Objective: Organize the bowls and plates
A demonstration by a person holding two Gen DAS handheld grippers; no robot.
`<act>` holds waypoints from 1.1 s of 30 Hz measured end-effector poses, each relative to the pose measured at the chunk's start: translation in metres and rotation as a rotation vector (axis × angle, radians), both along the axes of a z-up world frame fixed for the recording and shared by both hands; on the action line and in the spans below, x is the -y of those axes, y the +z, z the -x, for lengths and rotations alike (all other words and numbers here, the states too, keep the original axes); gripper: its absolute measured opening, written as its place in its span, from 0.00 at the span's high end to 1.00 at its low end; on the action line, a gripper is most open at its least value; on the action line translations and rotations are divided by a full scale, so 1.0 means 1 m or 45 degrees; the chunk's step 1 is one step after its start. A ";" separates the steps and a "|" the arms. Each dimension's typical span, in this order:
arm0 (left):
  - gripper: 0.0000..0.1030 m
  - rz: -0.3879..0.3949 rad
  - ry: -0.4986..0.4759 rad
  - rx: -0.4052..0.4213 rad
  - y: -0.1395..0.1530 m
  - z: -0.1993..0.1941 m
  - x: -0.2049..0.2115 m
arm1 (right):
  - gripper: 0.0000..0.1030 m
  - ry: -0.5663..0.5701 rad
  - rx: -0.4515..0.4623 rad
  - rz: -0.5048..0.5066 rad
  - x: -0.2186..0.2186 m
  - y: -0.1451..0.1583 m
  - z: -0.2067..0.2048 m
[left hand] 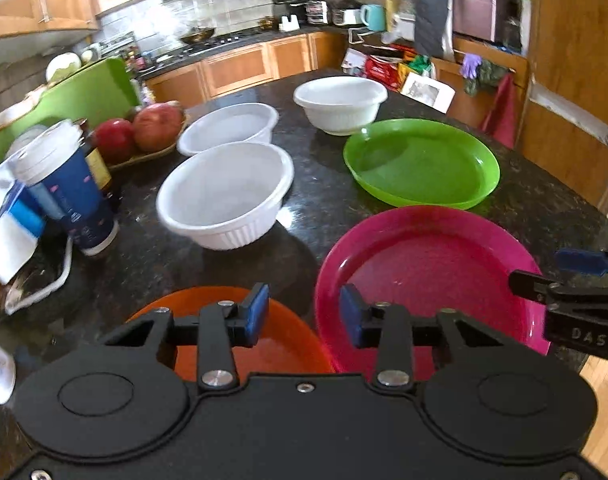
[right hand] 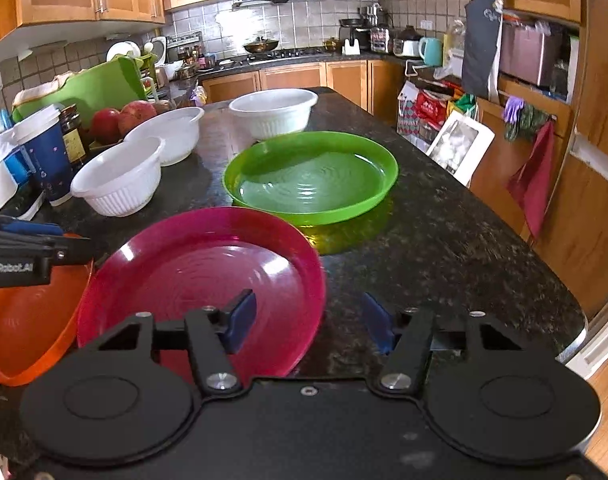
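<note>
- Left tool (left hand: 304, 312), blue pads spread and grasping nothing, hangs over the gap between the orange plate (left hand: 288, 344) and pink plate (left hand: 427, 276).
- Right tool (right hand: 307, 320) gapes empty astride the pink plate's 3 o'clock rim.
- Green plate (right hand: 311, 176) lies at 12 o'clock on the counter (right hand: 443, 240).
- Three white bowls (left hand: 224, 196) sit toward 11 o'clock.
- Blue cup (left hand: 70, 196) and apples (left hand: 158, 126) crowd 10 o'clock.
- The orange plate is partly hidden by the left tool.

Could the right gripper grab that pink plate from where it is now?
Probably yes. The right gripper is open, its fingers astride the pink plate near the rim, and nothing sits between them.
</note>
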State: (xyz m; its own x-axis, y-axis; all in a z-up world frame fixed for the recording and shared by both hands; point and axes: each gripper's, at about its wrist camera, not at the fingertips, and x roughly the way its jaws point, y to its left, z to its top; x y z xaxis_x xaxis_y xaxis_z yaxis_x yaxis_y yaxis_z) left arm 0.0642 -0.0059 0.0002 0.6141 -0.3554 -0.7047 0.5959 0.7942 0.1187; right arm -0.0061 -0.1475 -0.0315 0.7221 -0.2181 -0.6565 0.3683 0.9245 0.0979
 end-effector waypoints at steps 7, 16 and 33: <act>0.58 -0.047 -0.172 0.031 0.001 0.006 0.015 | 0.48 -0.010 -0.011 -0.056 0.011 -0.010 -0.006; 0.60 -0.159 -0.188 -0.016 -0.016 -0.008 0.027 | 0.52 -0.003 -0.021 -0.020 0.003 -0.017 -0.008; 0.68 -0.140 -0.179 -0.111 -0.025 -0.003 0.025 | 0.80 -0.064 -0.023 0.012 0.001 -0.015 -0.006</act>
State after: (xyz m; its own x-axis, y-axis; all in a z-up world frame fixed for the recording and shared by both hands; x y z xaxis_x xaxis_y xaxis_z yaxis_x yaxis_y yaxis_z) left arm 0.0669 -0.0310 -0.0248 0.4992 -0.3511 -0.7921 0.7116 0.6878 0.1436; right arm -0.0005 -0.1489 -0.0465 0.6981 -0.2600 -0.6672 0.4160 0.9056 0.0824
